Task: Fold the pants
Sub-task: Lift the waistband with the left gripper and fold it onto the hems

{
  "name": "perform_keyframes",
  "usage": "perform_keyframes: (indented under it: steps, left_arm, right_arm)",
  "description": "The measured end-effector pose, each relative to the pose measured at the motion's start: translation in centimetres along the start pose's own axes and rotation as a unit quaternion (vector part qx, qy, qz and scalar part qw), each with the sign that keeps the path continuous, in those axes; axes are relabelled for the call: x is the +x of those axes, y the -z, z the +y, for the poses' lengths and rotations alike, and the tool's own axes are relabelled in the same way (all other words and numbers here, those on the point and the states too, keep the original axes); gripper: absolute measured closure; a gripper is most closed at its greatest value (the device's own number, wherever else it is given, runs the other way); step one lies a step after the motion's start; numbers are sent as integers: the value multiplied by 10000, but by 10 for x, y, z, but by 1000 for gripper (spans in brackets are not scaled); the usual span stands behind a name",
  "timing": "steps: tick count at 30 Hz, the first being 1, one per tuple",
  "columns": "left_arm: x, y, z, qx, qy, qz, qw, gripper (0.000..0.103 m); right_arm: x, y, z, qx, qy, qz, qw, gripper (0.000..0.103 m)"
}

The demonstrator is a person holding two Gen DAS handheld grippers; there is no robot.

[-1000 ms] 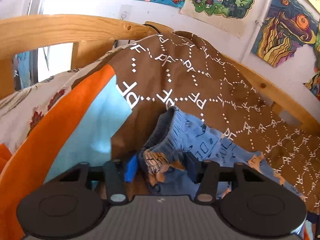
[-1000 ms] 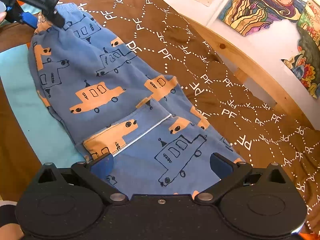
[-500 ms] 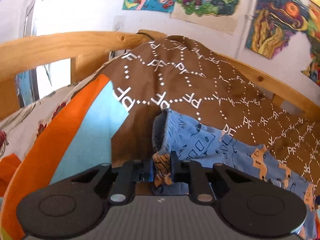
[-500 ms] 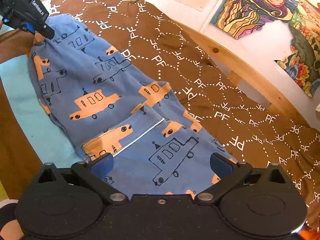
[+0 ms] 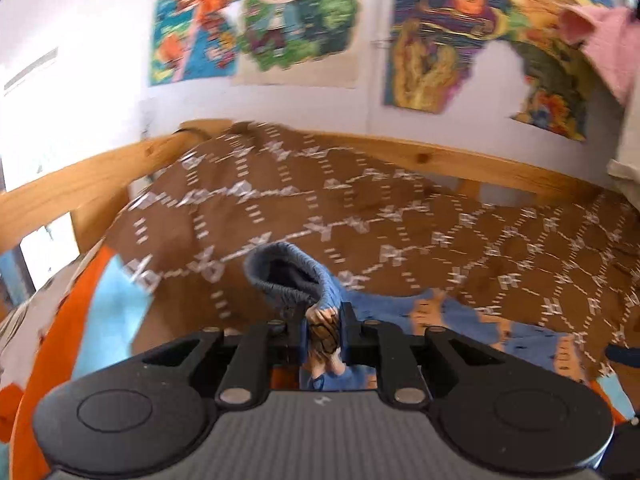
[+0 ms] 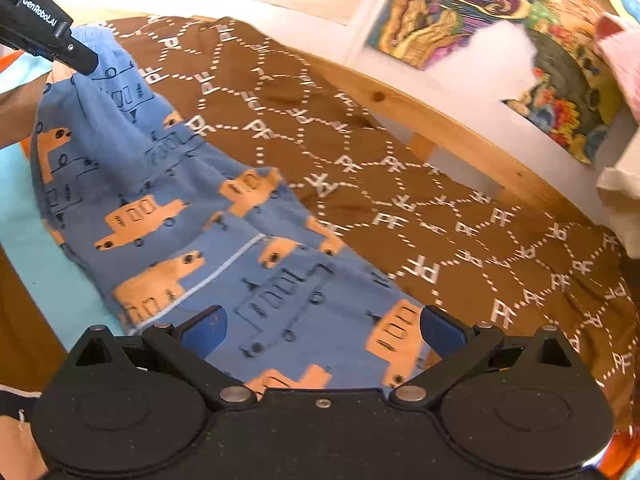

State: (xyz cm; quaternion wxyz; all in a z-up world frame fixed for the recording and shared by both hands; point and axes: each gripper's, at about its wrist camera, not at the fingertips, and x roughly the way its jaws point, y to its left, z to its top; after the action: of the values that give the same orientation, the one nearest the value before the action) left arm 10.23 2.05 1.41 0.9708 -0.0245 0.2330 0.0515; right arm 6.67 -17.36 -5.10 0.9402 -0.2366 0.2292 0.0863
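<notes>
The truck-print pants [image 6: 168,208], spread on the brown bedspread [image 6: 400,184] near its headboard corner, are pinched at the waistband by the left gripper [image 5: 323,330], while the right gripper [image 6: 322,326] is held agape, so bunching is risked if the fabric is lifted one-sidedly.

Blue pants [image 6: 168,216], orange car print

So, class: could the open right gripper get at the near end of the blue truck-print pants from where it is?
Probably yes: the right gripper has its jaws spread directly over the blue truck-print pants, with nothing between them.
</notes>
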Motion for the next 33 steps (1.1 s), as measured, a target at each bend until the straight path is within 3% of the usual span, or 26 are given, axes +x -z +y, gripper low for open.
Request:
perform_keyframes:
  steps: [5,11,17,18,21,26,29,33]
  left_arm:
    - [-8,-8,-49,598,407,-104,9973,87]
    - [-13,-1,-113,1315,1091,-158,9852,87]
    - [2,26,-161,1470,1762,63,9733,85]
    - [7,31,-167,1474,1825,179,9719,79]
    - [26,45,-174,1459,1961,542,9682,50]
    - [28,64,-163,1767,1869,683,9639,41]
    - [27,74,-153,2087,1898,700,9568,39]
    - [24,89,-147,2516,1929,658,9461,39]
  right_arm:
    - [-7,8,-21,246,111,-59,9996,1]
    - [-16,19,-50,328,484,-120,9982,1]
    - [-23,39,-83,496,956,95,9941,1]
    - [-24,43,-87,531,1027,146,9932,1]
    - [-27,57,-101,657,1202,319,9901,1]
    - [-32,69,-110,786,1271,467,9877,1]
    - [-32,69,-108,781,1202,451,9886,1]
    - [-27,56,-104,962,651,277,9928,1]
